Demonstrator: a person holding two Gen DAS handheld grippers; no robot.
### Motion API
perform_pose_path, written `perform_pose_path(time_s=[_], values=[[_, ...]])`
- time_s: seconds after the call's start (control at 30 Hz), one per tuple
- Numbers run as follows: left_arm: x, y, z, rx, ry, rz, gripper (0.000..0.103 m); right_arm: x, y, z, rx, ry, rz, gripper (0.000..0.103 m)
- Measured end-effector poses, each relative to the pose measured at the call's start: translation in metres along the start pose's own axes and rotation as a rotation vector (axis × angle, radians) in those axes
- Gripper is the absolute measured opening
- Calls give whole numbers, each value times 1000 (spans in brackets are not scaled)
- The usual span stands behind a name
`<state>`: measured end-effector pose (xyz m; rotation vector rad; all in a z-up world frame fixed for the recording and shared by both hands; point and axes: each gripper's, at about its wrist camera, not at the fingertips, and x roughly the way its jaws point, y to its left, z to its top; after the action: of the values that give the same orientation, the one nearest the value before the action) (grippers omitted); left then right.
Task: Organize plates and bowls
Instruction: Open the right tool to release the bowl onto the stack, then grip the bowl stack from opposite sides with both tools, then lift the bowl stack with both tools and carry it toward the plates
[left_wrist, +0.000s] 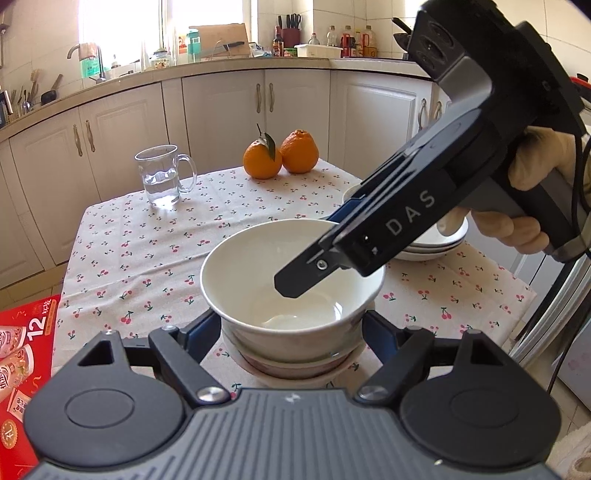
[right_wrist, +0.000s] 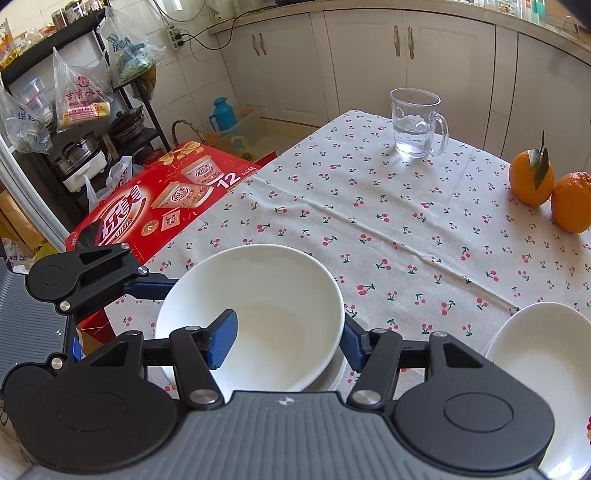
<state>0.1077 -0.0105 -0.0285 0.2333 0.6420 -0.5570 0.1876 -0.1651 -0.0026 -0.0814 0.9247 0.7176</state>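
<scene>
A white bowl (left_wrist: 291, 269) (right_wrist: 258, 295) hangs just above a short stack of bowls (left_wrist: 295, 360) near the table's front edge. My right gripper (left_wrist: 312, 254) (right_wrist: 286, 341) is shut on the bowl's rim. One blue pad (right_wrist: 221, 339) is inside the bowl and the other is outside its wall. My left gripper (left_wrist: 291, 336) straddles the same bowl lower down, and its blue pads (left_wrist: 205, 332) lie against the bowl's lower wall on both sides. One of its fingers (right_wrist: 151, 288) reaches behind the bowl in the right wrist view.
A stack of white plates (left_wrist: 436, 243) (right_wrist: 535, 362) lies to the right of the bowls. Two oranges (left_wrist: 280, 155) (right_wrist: 532, 181) and a glass mug of water (left_wrist: 162, 177) (right_wrist: 415, 125) stand at the far side of the table. A red carton (left_wrist: 22, 350) (right_wrist: 155, 199) sits beside the table's left edge.
</scene>
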Motion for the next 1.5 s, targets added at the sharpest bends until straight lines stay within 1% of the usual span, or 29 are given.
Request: perform_pose_path(time_s=[0.13,0.2,0.3,0.37,0.5,0.57,0.7,0.77,0.93,1.03,1.3,1.5], values=[[2,2,-1,-7,3,-15,84,4,2,-2,-18,7,-17,65],[2,2,-2,0,7,-23,87,4,4,-4,-36,0,-23,67],[2,-2,-5,39,14,-24,88,4,5,-7,-48,-11,-27,79],[0,-3,-6,60,20,-32,88,0,7,-8,-59,-30,-37,94],[-4,2,-10,78,44,-56,88,-9,8,-13,-77,-56,-26,97],[-6,5,-12,99,60,-60,88,-16,11,-18,-96,-69,-30,102],[-7,14,-20,126,102,-78,88,-30,21,-33,-165,-93,-60,103],[-4,19,-23,132,126,-89,88,-32,25,-43,-210,-91,-76,103],[12,29,-29,170,183,-116,88,-15,29,-67,-252,-28,-103,103],[23,31,-30,196,200,-150,88,0,29,-76,-286,1,-138,103],[47,35,-26,282,227,-277,87,29,23,-76,-363,41,-131,103],[50,38,-14,367,216,-371,86,34,26,-69,-455,61,-89,101]])
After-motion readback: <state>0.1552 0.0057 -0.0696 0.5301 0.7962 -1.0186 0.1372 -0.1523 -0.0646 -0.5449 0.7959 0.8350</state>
